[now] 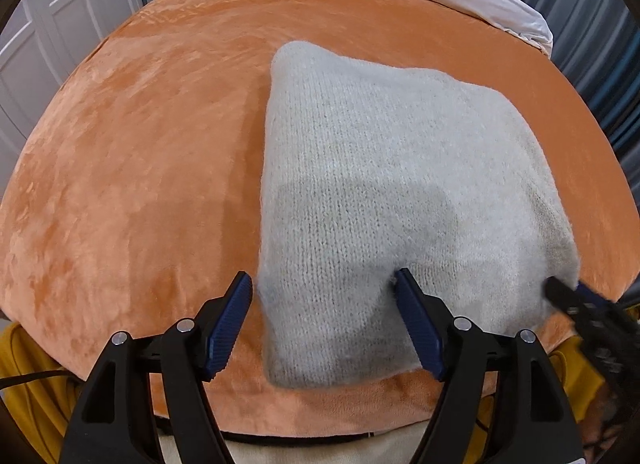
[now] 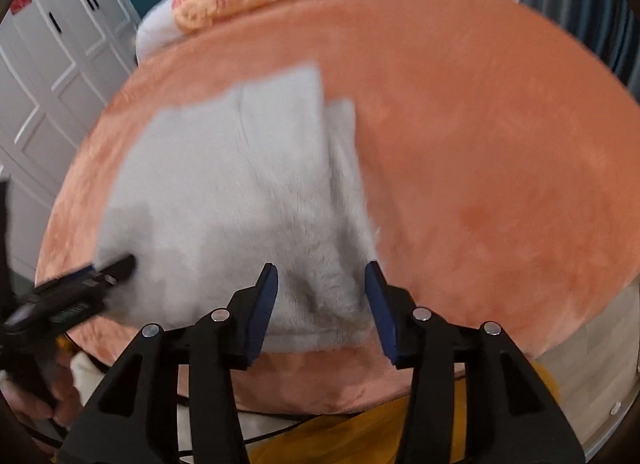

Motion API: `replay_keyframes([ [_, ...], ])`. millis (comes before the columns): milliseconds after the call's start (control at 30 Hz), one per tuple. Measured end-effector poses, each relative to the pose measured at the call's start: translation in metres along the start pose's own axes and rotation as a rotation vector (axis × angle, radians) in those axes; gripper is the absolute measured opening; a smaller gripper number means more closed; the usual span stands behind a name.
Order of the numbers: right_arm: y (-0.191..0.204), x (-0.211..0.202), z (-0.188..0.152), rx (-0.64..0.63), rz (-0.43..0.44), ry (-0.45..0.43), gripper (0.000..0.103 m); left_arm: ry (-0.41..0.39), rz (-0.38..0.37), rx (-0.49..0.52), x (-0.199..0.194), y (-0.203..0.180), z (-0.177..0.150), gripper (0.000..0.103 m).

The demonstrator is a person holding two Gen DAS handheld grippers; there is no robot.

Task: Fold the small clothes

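1. The left gripper (image 1: 324, 288) hangs with fingers spread wide, straddling the near left corner of the pale grey, fuzzy knitted garment (image 1: 384, 184); nothing is pinched.
2. The garment lies folded into a rough rectangle on the orange plush bedspread (image 1: 140, 164), toward its near edge.
3. It looks soft, light and limp: it should drape and sag when lifted, so the near corners seem the best hold.
4. The right gripper (image 2: 322, 278) has fingers parted over the near right corner, apparently not pinching; blur leaves contact unclear.

Two close downward wrist views, shared sweater (image 1: 384, 192).
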State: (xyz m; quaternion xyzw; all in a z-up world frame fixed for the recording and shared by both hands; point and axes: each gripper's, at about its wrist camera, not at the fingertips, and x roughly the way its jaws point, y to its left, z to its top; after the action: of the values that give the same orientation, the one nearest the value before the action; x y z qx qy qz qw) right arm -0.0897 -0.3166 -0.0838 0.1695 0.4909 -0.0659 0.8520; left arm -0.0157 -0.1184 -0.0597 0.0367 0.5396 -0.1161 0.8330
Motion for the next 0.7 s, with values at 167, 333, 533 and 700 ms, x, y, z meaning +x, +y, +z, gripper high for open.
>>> replay_keyframes([
  [167,0.005,-0.053,-0.002,0.007,0.059,-0.131,0.007,0.005,-0.003,-0.008,-0.008,0.005,-0.002,0.073],
  [333,0.0,-0.014,-0.015,0.006,-0.035,-0.012,0.007,0.013,-0.002,-0.002,-0.003,0.005,-0.006,0.073],
  [533,0.016,-0.013,-0.007,-0.037,-0.086,0.008,0.011,0.006,0.019,0.014,-0.004,0.001,-0.006,0.073],
  [700,0.01,-0.043,-0.008,0.028,-0.052,-0.06,0.033,0.024,-0.008,-0.017,-0.007,0.005,-0.004,0.076],
])
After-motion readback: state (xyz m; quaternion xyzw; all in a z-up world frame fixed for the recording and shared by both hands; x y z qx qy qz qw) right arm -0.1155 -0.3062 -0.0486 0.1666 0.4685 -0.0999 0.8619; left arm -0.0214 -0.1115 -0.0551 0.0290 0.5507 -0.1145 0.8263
